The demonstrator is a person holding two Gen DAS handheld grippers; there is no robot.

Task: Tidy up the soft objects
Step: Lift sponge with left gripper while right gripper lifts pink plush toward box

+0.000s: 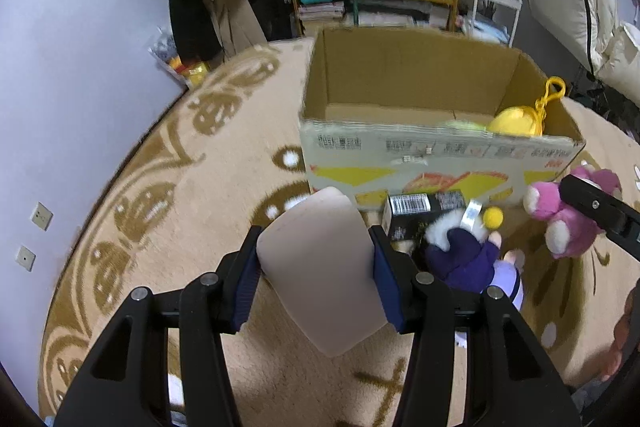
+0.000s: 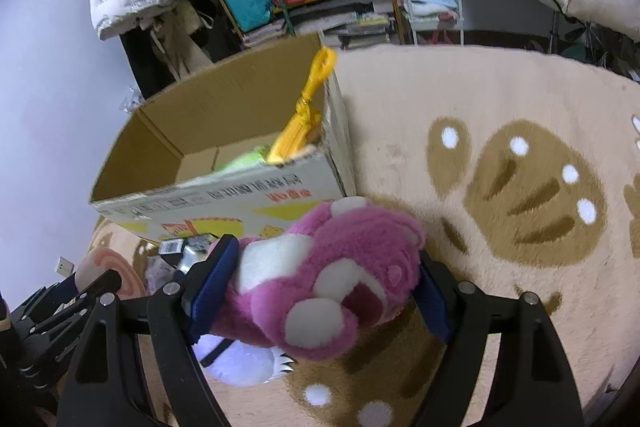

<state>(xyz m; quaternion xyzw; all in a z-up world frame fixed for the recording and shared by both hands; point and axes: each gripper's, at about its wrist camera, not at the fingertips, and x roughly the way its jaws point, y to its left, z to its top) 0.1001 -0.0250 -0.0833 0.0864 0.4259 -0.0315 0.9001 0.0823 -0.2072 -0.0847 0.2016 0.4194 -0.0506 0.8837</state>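
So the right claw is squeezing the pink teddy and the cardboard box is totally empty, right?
Not quite. The right claw does squeeze the pink teddy, but the cardboard box isn't empty: the left wrist view shows a yellow plush with a clip inside.

Cardboard box (image 1: 436, 163) print — blurred, unreadable; black carton (image 1: 424, 207) barcode only (no legible digits) — nothing else readable.

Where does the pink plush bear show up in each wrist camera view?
Left wrist view: the pink plush bear is at the far right edge, in front of the cardboard box's right corner, partly hidden by the right hand-held gripper.
Right wrist view: the bear fills the lower centre, clamped between the right hand-held gripper fingers.
Shared landmark: the cardboard box, with the yellow pouch clip sticking above its rim.
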